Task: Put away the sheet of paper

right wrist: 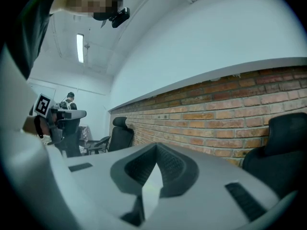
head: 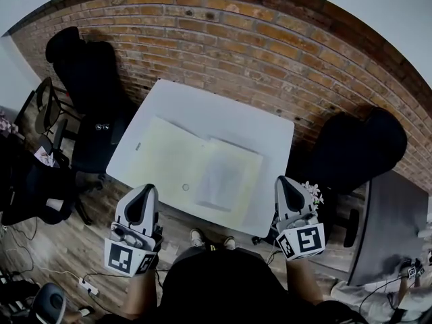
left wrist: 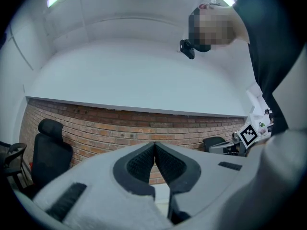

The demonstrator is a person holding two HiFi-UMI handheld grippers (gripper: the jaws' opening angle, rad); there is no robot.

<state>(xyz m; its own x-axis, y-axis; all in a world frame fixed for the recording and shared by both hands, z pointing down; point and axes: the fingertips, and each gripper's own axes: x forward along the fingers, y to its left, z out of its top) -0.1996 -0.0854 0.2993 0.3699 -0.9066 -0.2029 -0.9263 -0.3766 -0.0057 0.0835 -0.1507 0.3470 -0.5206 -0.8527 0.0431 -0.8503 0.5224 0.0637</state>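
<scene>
At the bottom of the head view, your left gripper [head: 142, 198] and right gripper [head: 287, 189] hang just short of the near edge of the white table [head: 202, 106], one towards each lower corner, and neither touches anything. Each gripper's own view shows its jaws pressed together at the tips with nothing between them, aimed out at the brick wall [head: 270, 46] rather than down at the tabletop. The sheet of paper [head: 223, 177] lies flat near the centre of the frame, on the right half of a larger pale yellow layer [head: 169, 157], which may be a folder or a bigger sheet; from this height I can't tell which. That is where the trouble lies. A flat sheet gives closed jaws no edge, so if you come in without opening them you will likely just shove it, and it may slide off the near edge. Bite too deep and you could pinch the yellow layer with it, or crease the paper. The small round thing [head: 185, 187] left of the paper could get knocked as well.
</scene>
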